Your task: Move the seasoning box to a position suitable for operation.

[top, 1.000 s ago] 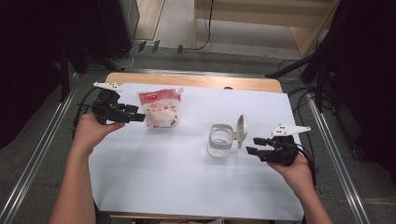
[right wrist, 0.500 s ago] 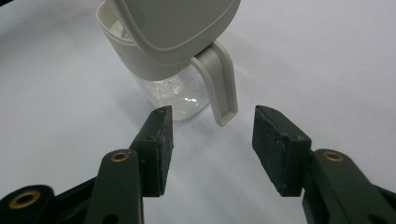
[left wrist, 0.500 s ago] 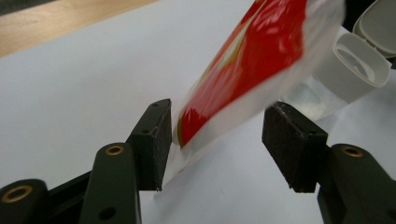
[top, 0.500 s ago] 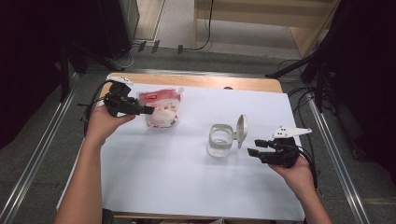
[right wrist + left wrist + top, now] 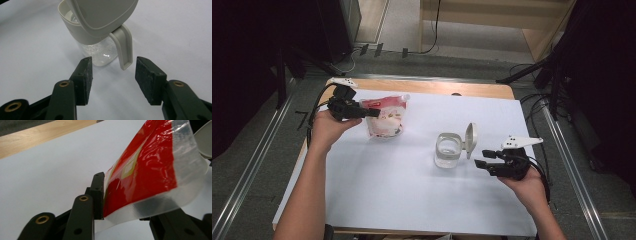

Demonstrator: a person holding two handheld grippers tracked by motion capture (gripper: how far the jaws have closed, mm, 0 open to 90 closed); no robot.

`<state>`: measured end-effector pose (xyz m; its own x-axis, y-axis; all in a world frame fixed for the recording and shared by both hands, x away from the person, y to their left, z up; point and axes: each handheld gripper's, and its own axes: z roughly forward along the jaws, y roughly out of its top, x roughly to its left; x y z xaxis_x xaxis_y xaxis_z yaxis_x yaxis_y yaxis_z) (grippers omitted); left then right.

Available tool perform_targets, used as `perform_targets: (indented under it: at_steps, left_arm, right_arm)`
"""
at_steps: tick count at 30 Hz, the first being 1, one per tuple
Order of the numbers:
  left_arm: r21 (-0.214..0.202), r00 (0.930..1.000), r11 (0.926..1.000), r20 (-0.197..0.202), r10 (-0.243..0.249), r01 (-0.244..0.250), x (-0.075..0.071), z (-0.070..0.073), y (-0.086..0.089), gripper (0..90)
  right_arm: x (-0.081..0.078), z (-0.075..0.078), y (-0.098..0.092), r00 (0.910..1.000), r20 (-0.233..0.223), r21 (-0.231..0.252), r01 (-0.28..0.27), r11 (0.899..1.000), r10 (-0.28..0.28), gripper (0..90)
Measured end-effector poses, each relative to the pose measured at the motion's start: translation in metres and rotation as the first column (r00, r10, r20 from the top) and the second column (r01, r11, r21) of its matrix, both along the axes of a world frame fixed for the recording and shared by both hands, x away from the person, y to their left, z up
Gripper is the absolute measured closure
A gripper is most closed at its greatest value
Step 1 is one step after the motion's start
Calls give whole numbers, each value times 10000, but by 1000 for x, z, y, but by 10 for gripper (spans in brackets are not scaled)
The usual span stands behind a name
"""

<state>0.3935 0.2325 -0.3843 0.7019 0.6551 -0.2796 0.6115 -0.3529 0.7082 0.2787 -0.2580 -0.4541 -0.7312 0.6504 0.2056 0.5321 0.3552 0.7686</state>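
At ten o'clock on the desk (image 5: pixel 362 200), the left gripper (image 5: pixel 362 111) points toward three o'clock, jaws clamped on the pouch (image 5: pixel 384 117) edge. The right gripper (image 5: pixel 484 164), jaws apart, points toward nine o'clock at the open-lidded jar (image 5: pixel 448 150).
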Motion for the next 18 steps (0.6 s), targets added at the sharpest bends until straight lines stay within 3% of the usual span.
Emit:
perform_targets:
  at_steps: [3, 7, 12, 14, 18]
  left_arm:
    - [-250, 9997, 9997, -233, 17, -23, 1, -2, 1, 766]
    - [-84, 9996, 10000, -280, -10, 7, 1, -2, 1, 870]
    - [-34, 9989, 10000, -465, 44, -46, -1, 0, -2, 894]
    - [-203, 9963, 9997, -856, 84, -101, 1, 1, -1, 899]
    - [-354, 9951, 9992, -975, 171, -206, 1, 3, -2, 900]
  right_arm:
    - [-2, 2, 3, 9998, 167, 42, -106, 9999, 105, 486]
    - [-3, 3, 4, 9997, 172, 24, -178, 9998, 177, 486]
    - [-3, 3, 5, 9995, 202, 31, -234, 9997, 234, 491]
    - [-4, 3, 6, 9995, 186, 79, -259, 9996, 257, 497]
    - [-4, 4, 6, 9994, 190, 139, -295, 9995, 293, 503]
